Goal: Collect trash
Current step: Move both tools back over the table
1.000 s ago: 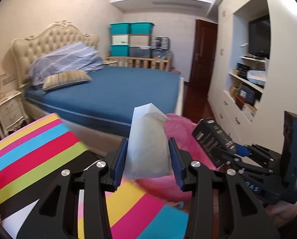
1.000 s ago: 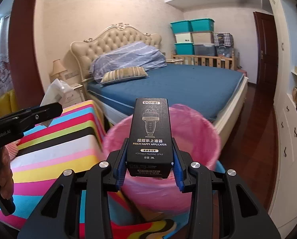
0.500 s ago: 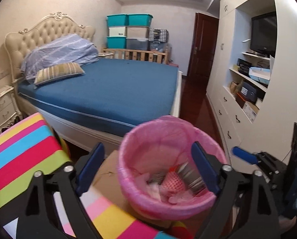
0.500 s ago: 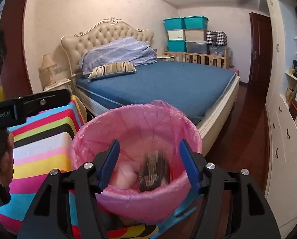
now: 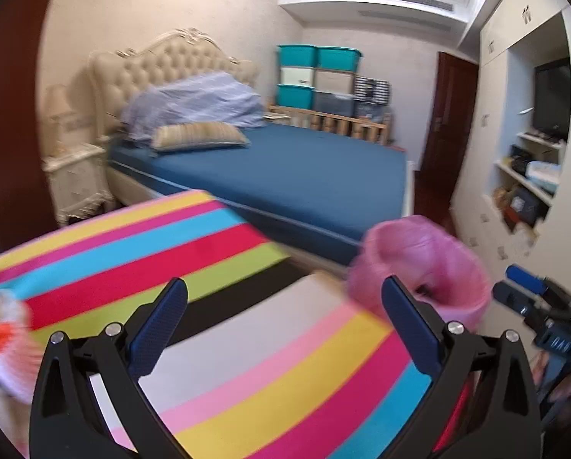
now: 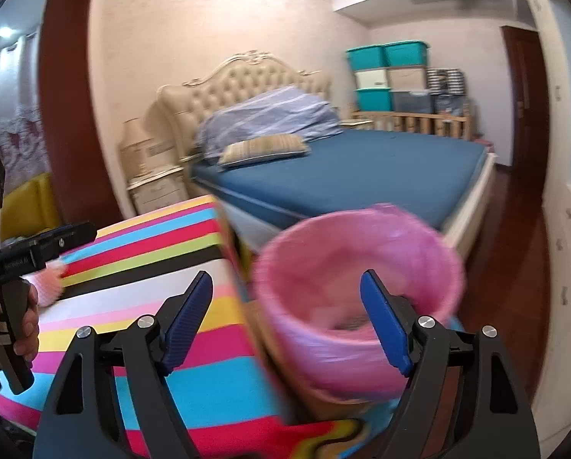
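1. Both jaws have just been opening; left gripper (image 5: 283,329) and right gripper (image 6: 285,321) stand wide, nothing between them.
2. Pink-lined bin (image 6: 356,267) sits just off the striped surface's (image 6: 140,252) right edge.
3. Blurred wrapper (image 5: 0,338) near the left edge.

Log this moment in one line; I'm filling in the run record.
left gripper: open, empty | right gripper: open, empty | bin: holds trash
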### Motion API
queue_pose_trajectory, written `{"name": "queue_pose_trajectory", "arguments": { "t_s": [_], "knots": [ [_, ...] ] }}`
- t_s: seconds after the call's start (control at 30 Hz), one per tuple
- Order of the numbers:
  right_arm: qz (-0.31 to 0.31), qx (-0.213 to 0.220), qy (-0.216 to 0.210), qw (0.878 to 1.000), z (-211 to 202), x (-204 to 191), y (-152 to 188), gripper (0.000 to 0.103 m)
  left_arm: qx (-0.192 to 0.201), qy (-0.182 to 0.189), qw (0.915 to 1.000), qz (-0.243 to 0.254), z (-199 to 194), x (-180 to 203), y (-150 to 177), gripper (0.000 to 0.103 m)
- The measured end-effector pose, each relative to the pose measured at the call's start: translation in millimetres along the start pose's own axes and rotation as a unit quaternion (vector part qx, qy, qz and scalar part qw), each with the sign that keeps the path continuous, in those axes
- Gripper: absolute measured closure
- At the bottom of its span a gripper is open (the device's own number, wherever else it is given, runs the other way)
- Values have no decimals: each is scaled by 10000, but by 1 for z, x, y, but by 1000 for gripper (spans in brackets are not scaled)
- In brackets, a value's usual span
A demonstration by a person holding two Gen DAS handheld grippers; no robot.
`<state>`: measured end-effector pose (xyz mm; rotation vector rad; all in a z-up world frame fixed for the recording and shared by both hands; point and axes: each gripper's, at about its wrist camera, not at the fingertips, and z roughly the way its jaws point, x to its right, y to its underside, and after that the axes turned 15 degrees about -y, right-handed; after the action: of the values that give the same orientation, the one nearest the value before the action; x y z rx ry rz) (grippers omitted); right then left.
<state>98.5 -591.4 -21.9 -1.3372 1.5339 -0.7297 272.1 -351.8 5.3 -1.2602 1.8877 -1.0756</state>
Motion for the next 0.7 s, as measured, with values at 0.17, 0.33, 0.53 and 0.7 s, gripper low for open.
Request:
{"name": "queue_pose_trajectory", "arguments": {
  "t_s": [0.17, 0.33, 0.53, 0.7],
  "knots": [
    [-208, -354, -480, 9980, 39, -64, 7, 23, 96, -700, 9972, -233, -39, -85, 23, 5],
    [-394, -677, -883, 9930, 71, -129, 17, 19, 188, -1516, 9881, -183, -76, -159, 47, 5],
    [-469, -1023, -1243, 9858, 104, -190, 30, 19, 148, -2234, 9739, -383, -116, -233, 83, 5],
    [-736, -1309, -1461, 9778, 134, -240, 33, 19, -164, -2739, 9576, -877, -132, -305, 113, 5]
  ]
}}
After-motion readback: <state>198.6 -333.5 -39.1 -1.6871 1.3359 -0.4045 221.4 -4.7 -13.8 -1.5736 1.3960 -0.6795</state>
